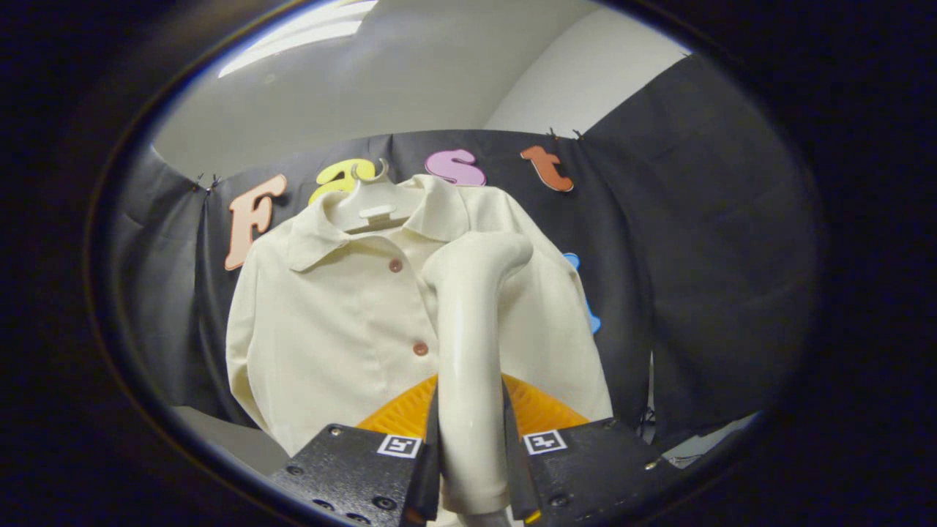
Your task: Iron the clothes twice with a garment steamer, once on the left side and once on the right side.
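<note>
My gripper [472,468] is clamped on the steamer [468,351], both fingers pressing its handle from left and right. The handle's long axis runs straight up from between the fingers, then hooks over to the right and away from me at the top, so the head faces the shirt [329,315]. The shirt hangs just beyond on a pale plastic hanger [373,205] against the black cloth wall [703,249], front toward me, collar up, two round reddish buttons [420,348] down the placket. The steamer head sits at upper chest height, on the right panel of the shirt as I see it, just right of the button line; can't tell if it actually touches the fabric. Next pass looks like a vertical stroke down that panel, keeping the head square to the cloth. Steamer body: smooth, glossy, cream, hard plastic, rounded tube. Shirt: matte off-white woven cloth, fairly flat already, soft folds at the sleeves. Behind the handle, low down, something orange and ribbed [542,410] (a basket or stand, unclear which).
</note>
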Available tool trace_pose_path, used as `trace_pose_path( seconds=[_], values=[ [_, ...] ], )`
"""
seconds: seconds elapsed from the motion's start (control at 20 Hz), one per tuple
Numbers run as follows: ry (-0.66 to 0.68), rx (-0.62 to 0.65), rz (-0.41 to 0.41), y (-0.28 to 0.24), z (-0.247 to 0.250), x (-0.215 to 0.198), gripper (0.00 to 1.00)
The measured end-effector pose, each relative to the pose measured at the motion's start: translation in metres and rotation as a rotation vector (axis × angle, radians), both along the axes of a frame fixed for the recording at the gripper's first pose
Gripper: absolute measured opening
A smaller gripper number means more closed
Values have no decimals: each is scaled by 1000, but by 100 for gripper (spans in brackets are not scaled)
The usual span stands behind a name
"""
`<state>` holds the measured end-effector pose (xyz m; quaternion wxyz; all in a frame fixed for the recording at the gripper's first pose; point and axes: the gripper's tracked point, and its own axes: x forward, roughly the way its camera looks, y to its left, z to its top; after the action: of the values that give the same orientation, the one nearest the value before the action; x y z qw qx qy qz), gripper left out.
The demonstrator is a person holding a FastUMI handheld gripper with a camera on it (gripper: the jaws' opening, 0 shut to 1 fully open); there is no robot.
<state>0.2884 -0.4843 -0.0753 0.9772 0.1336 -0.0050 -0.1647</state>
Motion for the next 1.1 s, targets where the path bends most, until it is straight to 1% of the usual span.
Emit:
trace_pose_path(
  seconds=[0.4, 1.1],
  values=[
    [92, -7, 2, 1, -68, -24, 36],
    [251, 73, 14, 11, -183, -78, 37]
  ],
)
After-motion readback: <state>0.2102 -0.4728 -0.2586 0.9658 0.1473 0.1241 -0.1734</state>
